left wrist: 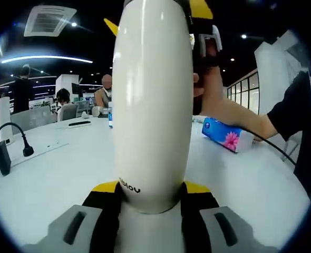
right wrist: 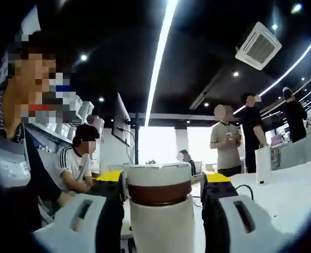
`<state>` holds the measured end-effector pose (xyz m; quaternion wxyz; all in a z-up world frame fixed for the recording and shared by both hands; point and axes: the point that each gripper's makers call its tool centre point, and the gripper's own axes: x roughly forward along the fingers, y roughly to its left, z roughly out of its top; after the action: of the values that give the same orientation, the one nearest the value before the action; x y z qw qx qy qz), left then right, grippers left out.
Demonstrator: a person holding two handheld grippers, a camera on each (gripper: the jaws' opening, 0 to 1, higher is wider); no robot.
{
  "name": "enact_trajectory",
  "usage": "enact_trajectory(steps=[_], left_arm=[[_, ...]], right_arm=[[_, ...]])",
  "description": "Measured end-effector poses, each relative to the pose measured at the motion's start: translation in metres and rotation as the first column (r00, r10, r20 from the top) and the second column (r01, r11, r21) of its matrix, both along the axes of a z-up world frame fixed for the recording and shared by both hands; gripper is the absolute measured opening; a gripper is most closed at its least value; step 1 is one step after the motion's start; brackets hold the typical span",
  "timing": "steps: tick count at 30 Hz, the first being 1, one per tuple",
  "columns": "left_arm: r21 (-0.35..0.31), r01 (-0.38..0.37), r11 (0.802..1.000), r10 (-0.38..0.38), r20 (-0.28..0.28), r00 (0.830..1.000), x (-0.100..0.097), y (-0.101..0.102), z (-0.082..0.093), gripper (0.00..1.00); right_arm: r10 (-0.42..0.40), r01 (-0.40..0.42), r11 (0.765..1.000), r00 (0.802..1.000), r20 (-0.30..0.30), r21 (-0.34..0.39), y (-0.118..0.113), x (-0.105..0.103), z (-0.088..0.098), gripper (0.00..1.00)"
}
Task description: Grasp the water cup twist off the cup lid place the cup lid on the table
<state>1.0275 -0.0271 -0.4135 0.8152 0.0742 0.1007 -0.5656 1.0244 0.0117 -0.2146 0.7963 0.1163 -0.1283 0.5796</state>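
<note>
Gripping the white cup (left wrist: 151, 105) body, left tongs (left wrist: 151, 197), right tongs (right wrist: 161, 197) clamping its lid (right wrist: 159, 176) (tissue pack (left wrist: 226, 135) behind).

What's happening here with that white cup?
A person holds a gripper in each hand. The left gripper clamps the body of the white cup, while the right gripper sits around its lid, which is not yet off. A tissue pack lies on the white table behind.
</note>
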Motion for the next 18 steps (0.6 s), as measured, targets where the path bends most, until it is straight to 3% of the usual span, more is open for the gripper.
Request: enact_trajectory(steps=[6, 10, 12, 15, 18], left_arm=[[0.0, -0.002, 1.0, 0.002, 0.0, 1.0, -0.002, 0.001, 0.0, 0.46], [0.001, -0.004, 1.0, 0.004, -0.001, 1.0, -0.003, 0.001, 0.0, 0.46], [0.001, -0.005, 1.0, 0.005, -0.001, 1.0, -0.003, 0.001, 0.0, 0.46], [0.0, -0.009, 1.0, 0.009, -0.001, 1.0, -0.003, 0.002, 0.0, 0.46], [0.0, -0.01, 1.0, 0.01, -0.001, 1.0, -0.003, 0.002, -0.001, 0.46]], right_arm=[[-0.161, 0.161, 0.986, 0.987, 0.022, -0.035, -0.009, 0.001, -0.003, 0.61], [-0.28, 0.283, 0.958, 0.958, 0.059, -0.052, -0.02, -0.003, -0.001, 0.61], [-0.327, 0.33, 0.943, 0.944, 0.049, -0.05, -0.026, -0.004, 0.001, 0.61], [-0.419, 0.421, 0.905, 0.907, 0.049, -0.059, -0.033, -0.006, -0.001, 0.6], [-0.46, 0.462, 0.884, 0.887, 0.034, -0.075, -0.031, -0.01, -0.005, 0.6]])
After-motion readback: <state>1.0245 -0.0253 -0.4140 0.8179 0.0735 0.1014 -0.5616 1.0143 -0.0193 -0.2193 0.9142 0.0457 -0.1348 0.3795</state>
